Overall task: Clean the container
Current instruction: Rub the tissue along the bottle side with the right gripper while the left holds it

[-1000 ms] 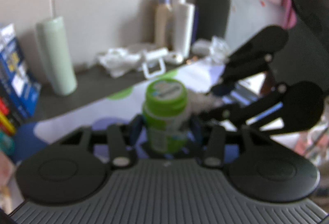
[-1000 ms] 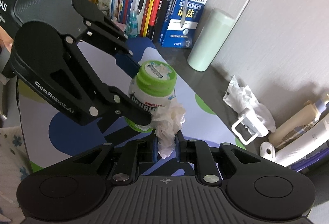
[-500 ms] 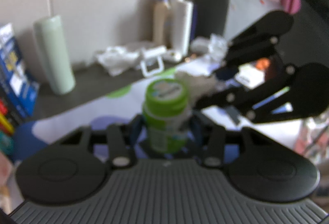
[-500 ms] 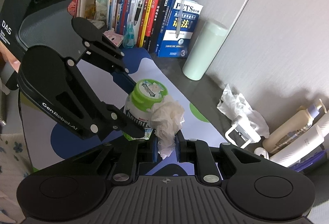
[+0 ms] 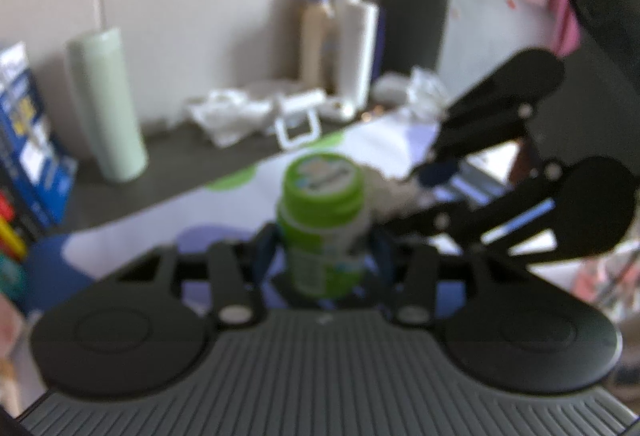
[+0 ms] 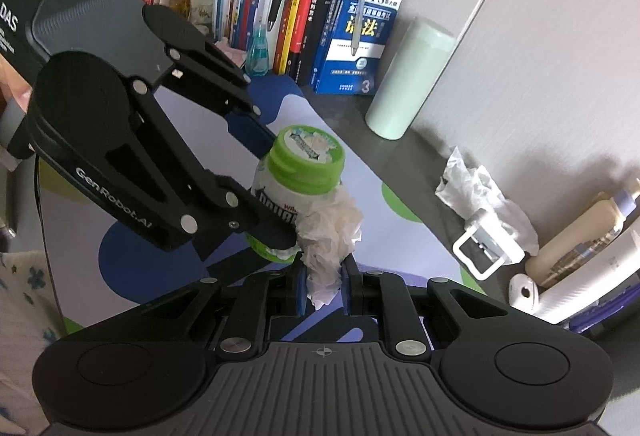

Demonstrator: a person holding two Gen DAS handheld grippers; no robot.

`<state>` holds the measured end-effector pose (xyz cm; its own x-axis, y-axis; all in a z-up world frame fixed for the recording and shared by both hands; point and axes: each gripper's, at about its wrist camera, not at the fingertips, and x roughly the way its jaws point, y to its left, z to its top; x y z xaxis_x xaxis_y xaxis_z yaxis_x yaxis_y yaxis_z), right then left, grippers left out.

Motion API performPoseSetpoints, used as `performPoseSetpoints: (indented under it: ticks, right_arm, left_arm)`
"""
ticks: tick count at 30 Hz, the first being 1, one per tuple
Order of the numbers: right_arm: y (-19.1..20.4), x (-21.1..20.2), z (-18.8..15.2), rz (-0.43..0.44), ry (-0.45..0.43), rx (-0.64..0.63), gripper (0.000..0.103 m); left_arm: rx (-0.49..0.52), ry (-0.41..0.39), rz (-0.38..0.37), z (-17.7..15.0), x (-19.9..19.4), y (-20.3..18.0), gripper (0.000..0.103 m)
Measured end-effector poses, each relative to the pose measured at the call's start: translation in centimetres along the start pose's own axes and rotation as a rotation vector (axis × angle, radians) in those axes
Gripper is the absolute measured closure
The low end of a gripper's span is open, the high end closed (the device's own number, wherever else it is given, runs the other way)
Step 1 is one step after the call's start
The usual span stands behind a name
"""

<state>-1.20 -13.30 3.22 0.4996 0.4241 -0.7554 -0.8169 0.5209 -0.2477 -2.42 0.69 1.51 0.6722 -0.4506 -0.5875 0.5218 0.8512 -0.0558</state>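
Left claw (image 5: 326, 256): clamped on upright green-capped white plastic gum bottle (image 6: 298, 191).
Right claw (image 6: 324, 282): pinching crumpled white tissue wad (image 6: 330, 232).
Relation: tissue touches bottle's side, just ahead-left of right claw.

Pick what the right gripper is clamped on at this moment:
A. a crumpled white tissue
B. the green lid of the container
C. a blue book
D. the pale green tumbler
A. In the right wrist view the right gripper is shut on the crumpled tissue, which presses against the side of the green-lidded container that the left gripper holds.
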Motion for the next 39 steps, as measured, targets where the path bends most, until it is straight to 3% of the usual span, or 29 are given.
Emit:
performPoseSetpoints:
  ticks: [24, 39]
  right_arm:
    - [0.6, 1.9, -0.9, 0.027, 0.057, -0.005, 0.087]
    - [-0.2, -0.1, 0.1, -0.010, 0.004, -0.008, 0.087]
  left_arm:
    - [0.004, -0.008, 0.004, 0.0, -0.2, 0.0, 0.056]
    - [0.009, -0.007, -0.001, 0.1, -0.2, 0.0, 0.056]
